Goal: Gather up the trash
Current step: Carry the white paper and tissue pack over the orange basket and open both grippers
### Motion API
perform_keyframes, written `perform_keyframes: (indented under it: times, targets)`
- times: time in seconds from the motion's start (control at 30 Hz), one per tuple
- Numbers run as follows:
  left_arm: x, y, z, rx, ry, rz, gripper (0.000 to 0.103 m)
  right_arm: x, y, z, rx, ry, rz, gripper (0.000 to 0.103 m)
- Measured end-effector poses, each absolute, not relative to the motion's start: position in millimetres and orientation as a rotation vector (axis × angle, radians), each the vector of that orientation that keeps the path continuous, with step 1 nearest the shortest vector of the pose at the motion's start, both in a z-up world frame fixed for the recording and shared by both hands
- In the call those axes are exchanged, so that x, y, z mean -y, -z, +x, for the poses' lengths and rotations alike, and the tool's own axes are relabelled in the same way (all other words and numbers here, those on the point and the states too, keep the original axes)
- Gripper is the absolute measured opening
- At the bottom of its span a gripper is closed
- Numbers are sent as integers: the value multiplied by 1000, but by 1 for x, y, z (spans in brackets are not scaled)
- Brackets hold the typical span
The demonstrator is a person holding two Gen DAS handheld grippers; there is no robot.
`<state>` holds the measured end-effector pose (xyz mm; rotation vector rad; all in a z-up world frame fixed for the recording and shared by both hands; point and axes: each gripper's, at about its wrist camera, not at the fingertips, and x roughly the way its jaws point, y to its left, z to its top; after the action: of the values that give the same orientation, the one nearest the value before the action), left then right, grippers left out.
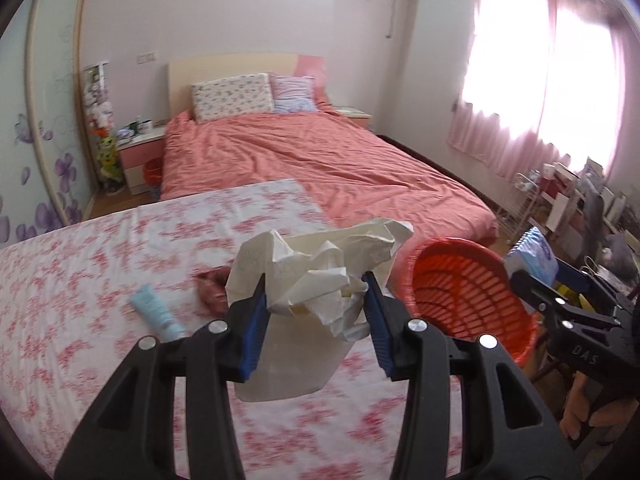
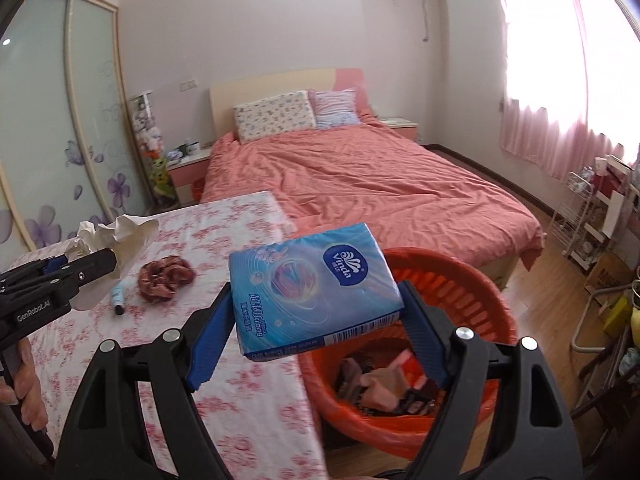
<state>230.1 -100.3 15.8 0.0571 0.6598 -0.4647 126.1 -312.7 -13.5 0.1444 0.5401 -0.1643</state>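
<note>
My left gripper (image 1: 316, 304) is shut on a crumpled white tissue wad (image 1: 320, 268), held above the floral tablecloth; a pale translucent sheet (image 1: 288, 360) hangs under it. My right gripper (image 2: 316, 320) is shut on a blue tissue pack (image 2: 312, 284), held over the near rim of the orange trash basket (image 2: 440, 280). The basket (image 1: 460, 292) stands beside the table's right edge and holds several scraps (image 2: 384, 384). From the right wrist view the left gripper (image 2: 60, 268) and its tissue wad (image 2: 116, 236) show at the left. The right gripper (image 1: 560, 304) and the pack (image 1: 532, 252) show at the right of the left wrist view.
On the table (image 1: 80, 280) lie a pale blue tube (image 1: 158, 314) and a dark red scrunchie (image 2: 166, 276). A bed with a salmon cover (image 1: 320, 160) stands beyond. A white wire rack (image 2: 576, 216) and clutter line the right wall under pink curtains.
</note>
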Motion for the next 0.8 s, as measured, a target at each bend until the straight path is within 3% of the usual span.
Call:
perform_keyframes:
  times: [0.37,0.8]
  targets:
    - [212,10,228,-719,652,74,45,381,31,123,-545,291,226,79]
    - [275,47,243,-791,710,107,45,428,51,123,-564,325,313,79]
